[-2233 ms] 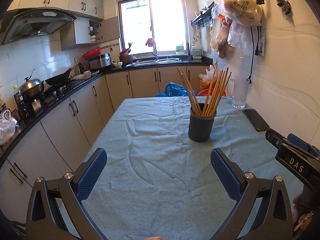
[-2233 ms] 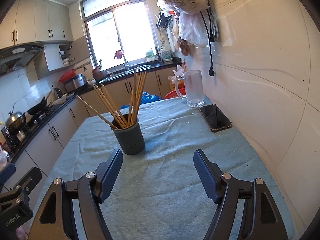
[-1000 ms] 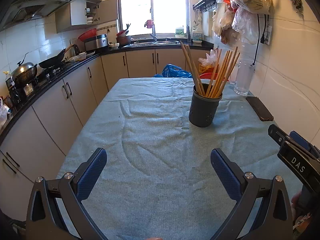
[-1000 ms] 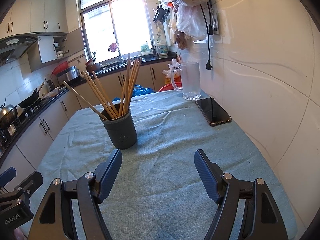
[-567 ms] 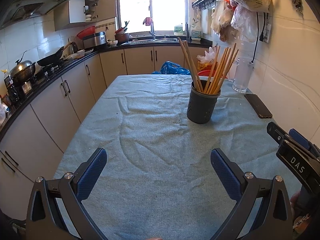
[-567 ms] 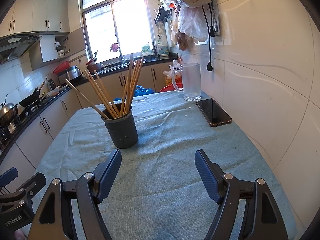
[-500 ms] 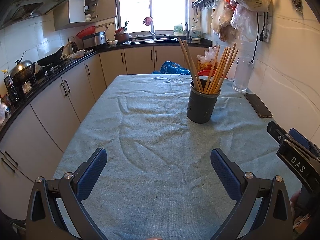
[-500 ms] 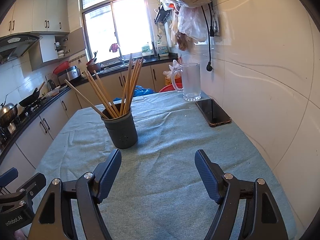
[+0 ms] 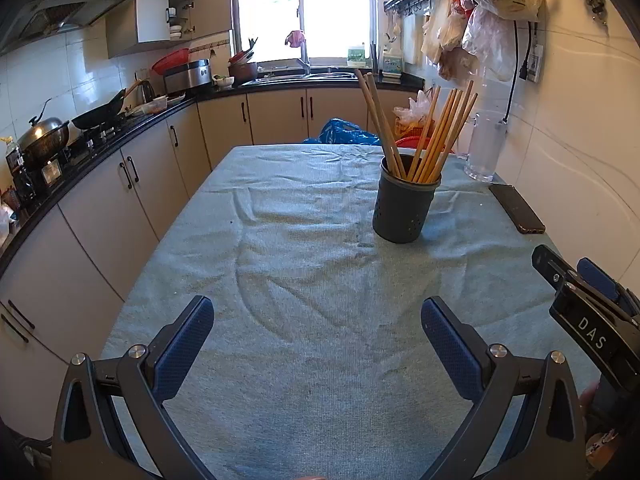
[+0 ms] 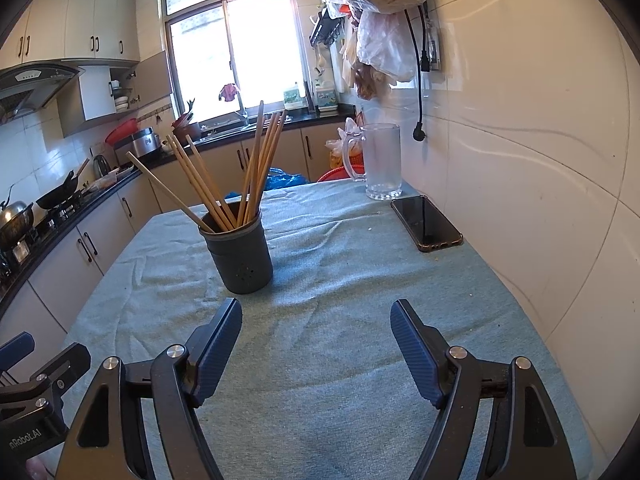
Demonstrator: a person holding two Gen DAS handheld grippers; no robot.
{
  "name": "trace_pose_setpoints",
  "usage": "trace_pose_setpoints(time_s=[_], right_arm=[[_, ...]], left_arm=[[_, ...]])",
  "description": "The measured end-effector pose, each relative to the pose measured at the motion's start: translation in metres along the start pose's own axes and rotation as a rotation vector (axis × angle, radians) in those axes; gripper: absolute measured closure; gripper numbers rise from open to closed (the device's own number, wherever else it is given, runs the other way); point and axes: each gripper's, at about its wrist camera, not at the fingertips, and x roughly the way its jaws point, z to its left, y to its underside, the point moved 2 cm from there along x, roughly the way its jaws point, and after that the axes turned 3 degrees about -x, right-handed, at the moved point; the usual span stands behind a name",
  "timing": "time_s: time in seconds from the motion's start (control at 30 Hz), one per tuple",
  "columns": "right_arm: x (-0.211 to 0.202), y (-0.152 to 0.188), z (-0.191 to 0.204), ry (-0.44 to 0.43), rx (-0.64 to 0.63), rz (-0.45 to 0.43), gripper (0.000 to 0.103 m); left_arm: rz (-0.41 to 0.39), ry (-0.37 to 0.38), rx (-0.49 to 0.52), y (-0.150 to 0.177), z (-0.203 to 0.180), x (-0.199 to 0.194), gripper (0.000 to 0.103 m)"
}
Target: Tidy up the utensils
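A dark grey utensil holder (image 9: 402, 208) (image 10: 240, 256) stands upright on the table's blue-green cloth (image 9: 312, 288) (image 10: 340, 280). Several wooden chopsticks (image 9: 436, 136) (image 10: 224, 184) stick up out of it and fan apart. My left gripper (image 9: 318, 328) hovers open over the near part of the cloth, well short of the holder, with nothing between its blue pads. My right gripper (image 10: 316, 332) is open too, empty, with the holder just beyond its left finger. Each gripper shows at the edge of the other's view.
A black phone (image 9: 517, 208) (image 10: 426, 222) lies near the wall on the right. A glass mug (image 9: 484, 148) (image 10: 380, 160) stands at the far right corner. Plastic bags (image 10: 376, 8) hang on the wall above. Kitchen cabinets and a stove counter (image 9: 80, 136) run along the left.
Both views steadied on the table after shifting slightly between the earliest frames and a second ago. Over the last half second nothing has visibly moved; both grippers stay open.
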Motion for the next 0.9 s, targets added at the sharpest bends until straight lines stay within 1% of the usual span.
trace_pose_setpoints(time_s=[0.3, 0.63, 0.73, 0.9], right_arm=[[0.003, 0.001, 0.003, 0.01, -0.021, 0.0, 0.021], [0.006, 0.0, 0.006, 0.014, -0.048, -0.017, 0.02], [0.01, 0.002, 0.007, 0.01, -0.059, -0.007, 0.02], [0.019, 0.004, 0.007, 0.009, -0.065, 0.024, 0.02]], left_arm=[[0.013, 0.004, -0.004, -0.001, 0.004, 0.005, 0.0], [-0.015, -0.004, -0.032, -0.008, 0.016, 0.01, 0.0], [0.004, -0.007, -0.038, -0.008, 0.017, 0.016, 0.0], [0.051, 0.01, -0.043, -0.003, 0.015, 0.028, 0.0]])
